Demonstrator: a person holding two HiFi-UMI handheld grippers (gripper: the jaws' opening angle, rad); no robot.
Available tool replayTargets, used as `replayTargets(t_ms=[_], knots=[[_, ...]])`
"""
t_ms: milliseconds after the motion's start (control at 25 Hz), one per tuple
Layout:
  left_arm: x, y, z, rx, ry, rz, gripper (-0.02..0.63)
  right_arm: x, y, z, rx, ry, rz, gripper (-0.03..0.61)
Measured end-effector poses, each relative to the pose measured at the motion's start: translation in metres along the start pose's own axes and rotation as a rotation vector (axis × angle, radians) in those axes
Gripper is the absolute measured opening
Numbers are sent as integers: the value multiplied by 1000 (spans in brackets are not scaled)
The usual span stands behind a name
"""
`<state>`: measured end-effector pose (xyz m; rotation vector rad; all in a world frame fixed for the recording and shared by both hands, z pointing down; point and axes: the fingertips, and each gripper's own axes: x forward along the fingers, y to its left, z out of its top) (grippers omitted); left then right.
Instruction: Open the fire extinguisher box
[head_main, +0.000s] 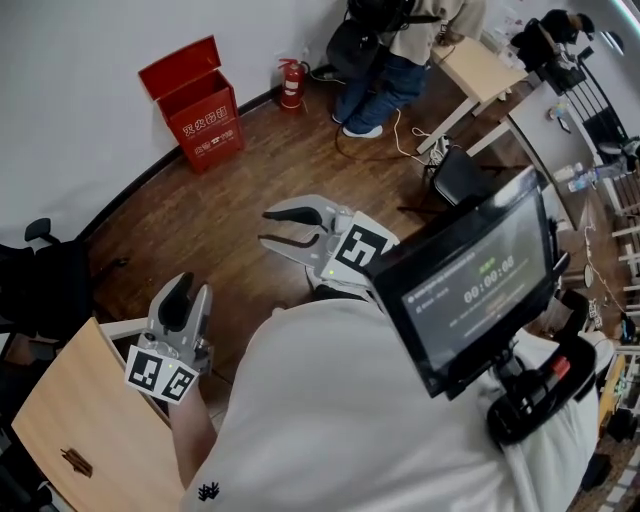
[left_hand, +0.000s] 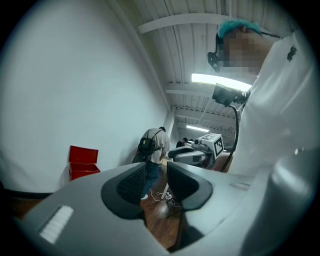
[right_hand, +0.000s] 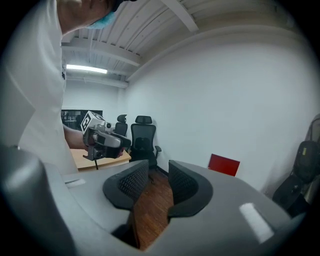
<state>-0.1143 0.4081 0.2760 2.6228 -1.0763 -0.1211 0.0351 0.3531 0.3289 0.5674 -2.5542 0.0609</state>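
The red fire extinguisher box (head_main: 208, 122) stands on the wooden floor against the white wall, its lid (head_main: 180, 64) raised. It also shows small and far off as the box (left_hand: 83, 161) in the left gripper view and as the box (right_hand: 223, 164) in the right gripper view. My left gripper (head_main: 190, 290) is held in the air near my body, well short of the box. Its jaws stand a little apart with nothing between them (left_hand: 156, 172). My right gripper (head_main: 265, 227) hovers over the floor in front of me, open and empty (right_hand: 159, 172).
A red fire extinguisher (head_main: 291, 83) stands by the wall to the right of the box. A person (head_main: 385, 55) stands beyond it beside a wooden table (head_main: 480, 70), with cables on the floor. A wooden desk (head_main: 80, 420) and a black office chair (head_main: 40, 280) are at my left.
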Motion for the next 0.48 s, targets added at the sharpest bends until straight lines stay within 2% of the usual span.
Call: replayTargets(t_ms=[80,280,480], knots=[[8,-7,-1,11,10,-16,127,-1,7,6,-6,-7,4,127],[35,-25,-11,21,40,-77,127,-16,18,53,-26,-104,38,127],[75,-61,-12,49,63,-139,127,-50,5,36,-36,-103,28,127]])
